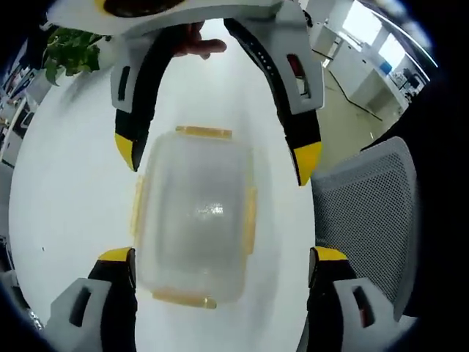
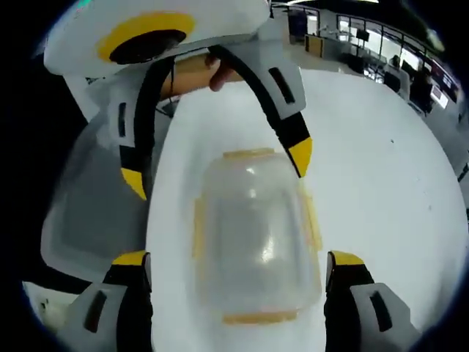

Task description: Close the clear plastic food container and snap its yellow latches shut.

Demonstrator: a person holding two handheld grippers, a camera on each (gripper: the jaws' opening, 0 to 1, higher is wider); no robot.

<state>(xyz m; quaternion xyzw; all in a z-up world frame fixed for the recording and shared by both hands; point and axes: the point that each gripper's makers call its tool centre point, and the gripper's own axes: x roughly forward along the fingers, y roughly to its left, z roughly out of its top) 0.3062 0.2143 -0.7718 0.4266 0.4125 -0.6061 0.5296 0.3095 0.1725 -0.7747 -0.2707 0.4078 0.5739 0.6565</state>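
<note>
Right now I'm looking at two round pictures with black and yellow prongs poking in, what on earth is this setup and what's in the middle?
A person holds a two-pronged claw in each hand, with a fisheye camera riding on each.

In the left gripper view, the left claw rises from the bottom, and the right claw comes in from the top, facing it.

The right gripper view is the reverse: the right claw is at the bottom, the left claw at the top.

Between them on a white table sits a clear plastic container with yellow latches around its lid. Both claws are open, straddling it, and holding nothing. A grey mesh chair stands beside the table.
</note>
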